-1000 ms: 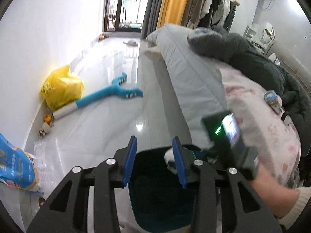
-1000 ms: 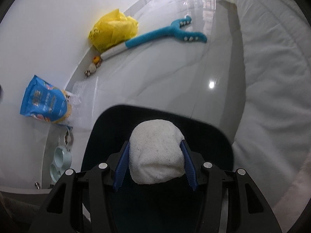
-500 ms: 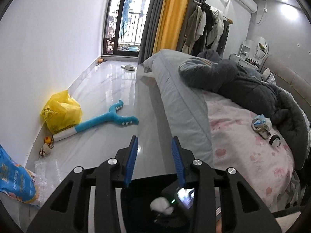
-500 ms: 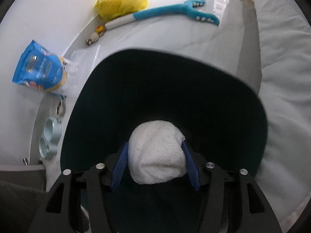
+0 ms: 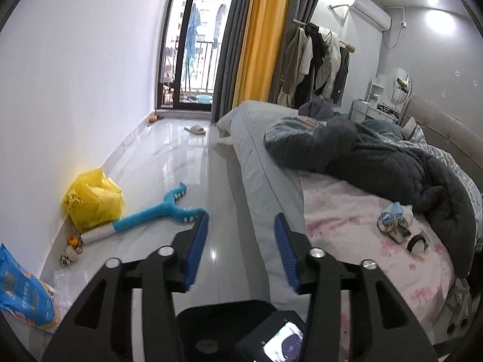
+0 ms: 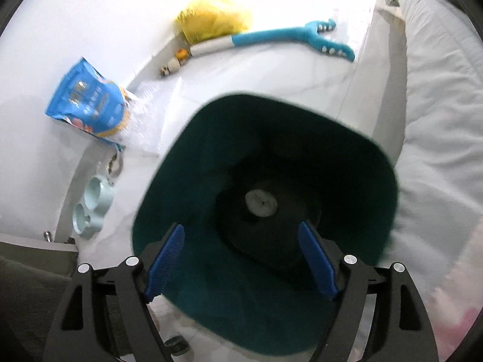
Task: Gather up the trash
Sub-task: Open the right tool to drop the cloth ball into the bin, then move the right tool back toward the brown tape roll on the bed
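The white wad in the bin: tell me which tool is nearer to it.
Right. The right tool hangs over the dark bin, jaws opening with nothing between them, the white wad lying below. The left tool points across the floor toward the bed; the wad is out of its view.

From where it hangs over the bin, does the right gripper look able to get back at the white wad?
Probably yes. The right gripper is above the dark green bin's open mouth, its jaws opening with nothing between them. The white wad lies in plain view on the bin's floor, though deep down.
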### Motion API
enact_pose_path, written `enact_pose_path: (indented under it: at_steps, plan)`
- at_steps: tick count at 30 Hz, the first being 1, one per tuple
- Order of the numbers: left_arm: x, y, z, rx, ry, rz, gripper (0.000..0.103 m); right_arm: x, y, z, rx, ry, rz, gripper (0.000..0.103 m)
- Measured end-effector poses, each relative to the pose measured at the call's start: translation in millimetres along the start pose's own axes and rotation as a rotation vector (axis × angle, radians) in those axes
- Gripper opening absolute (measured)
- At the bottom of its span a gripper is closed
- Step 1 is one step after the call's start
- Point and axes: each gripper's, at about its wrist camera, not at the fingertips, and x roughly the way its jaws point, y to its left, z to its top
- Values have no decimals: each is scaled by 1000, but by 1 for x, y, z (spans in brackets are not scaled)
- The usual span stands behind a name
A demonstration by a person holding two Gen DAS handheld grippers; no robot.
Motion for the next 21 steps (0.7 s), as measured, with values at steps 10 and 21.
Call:
enact_pose_path:
  at_steps: [10, 21]
  plan:
    - [5, -34, 21, -14, -36, -6, 65, -102, -17, -5, -24, -248, 14, 84]
    - [25, -70, 23, -18, -14, -44, 68, -178, -59, -32, -62, -423, -113, 86]
